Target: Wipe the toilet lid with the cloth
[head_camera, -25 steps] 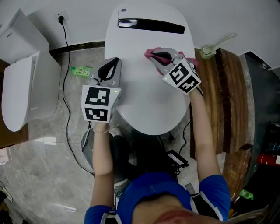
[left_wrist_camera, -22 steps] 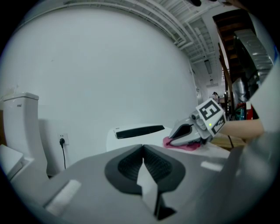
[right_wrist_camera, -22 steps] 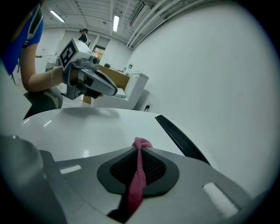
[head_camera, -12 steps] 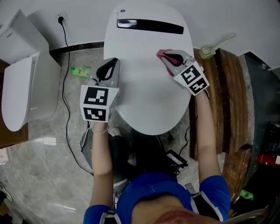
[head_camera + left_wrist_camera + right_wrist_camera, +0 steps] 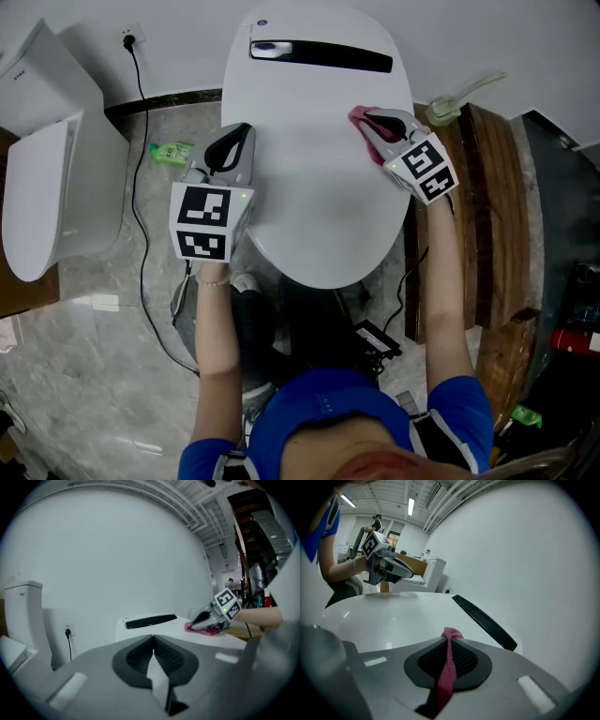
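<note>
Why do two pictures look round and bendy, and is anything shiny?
Both gripper views: the wide-angle lens bends everything, corners go black. Right gripper view: small glints on the toilet lid, pink cloth slightly soft up close. Head view: even light, fairly sharp.

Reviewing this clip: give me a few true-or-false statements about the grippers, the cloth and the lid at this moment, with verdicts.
1. The right gripper is shut on the pink cloth. True.
2. The left gripper holds a second cloth. False: it is shut with nothing in it.
3. The cloth is at the right side of the lid. True.
4. The green bottle stands on the lid. False: it lies on the floor, left of the toilet.
</note>
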Motion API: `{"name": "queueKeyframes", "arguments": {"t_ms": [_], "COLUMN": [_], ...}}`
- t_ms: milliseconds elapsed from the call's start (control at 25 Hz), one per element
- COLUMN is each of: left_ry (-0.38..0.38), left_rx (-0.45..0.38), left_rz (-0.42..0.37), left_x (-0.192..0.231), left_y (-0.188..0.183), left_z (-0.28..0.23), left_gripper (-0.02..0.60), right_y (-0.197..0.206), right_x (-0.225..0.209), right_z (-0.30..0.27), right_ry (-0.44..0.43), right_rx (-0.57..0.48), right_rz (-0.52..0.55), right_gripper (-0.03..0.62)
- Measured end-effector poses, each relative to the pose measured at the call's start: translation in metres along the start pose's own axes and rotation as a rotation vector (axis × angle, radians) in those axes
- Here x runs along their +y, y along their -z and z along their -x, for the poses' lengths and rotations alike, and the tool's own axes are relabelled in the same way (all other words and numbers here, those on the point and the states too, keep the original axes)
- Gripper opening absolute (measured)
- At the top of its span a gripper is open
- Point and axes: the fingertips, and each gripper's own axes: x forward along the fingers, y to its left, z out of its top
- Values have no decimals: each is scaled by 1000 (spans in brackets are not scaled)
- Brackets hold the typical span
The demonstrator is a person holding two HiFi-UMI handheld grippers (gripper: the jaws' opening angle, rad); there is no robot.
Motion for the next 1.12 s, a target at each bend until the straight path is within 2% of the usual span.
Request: {"name": "queueKeyframes", "arguments": {"t_ms": [480,1120], "left_ry": [-4,-3], "left_rx": [-8,-24], "left_rz": [2,8], "left_x": [4,6], "left_y": [-1,-5], "left_z": [6,10], "left_gripper": [2,2], "right_y": [20,23], "right_x": [-11,7], "right_z": [19,31], "right_ry": [38,65], "right_rx": [-1,16], "right_rz": [-80,-61], "right_gripper": [17,15]}}
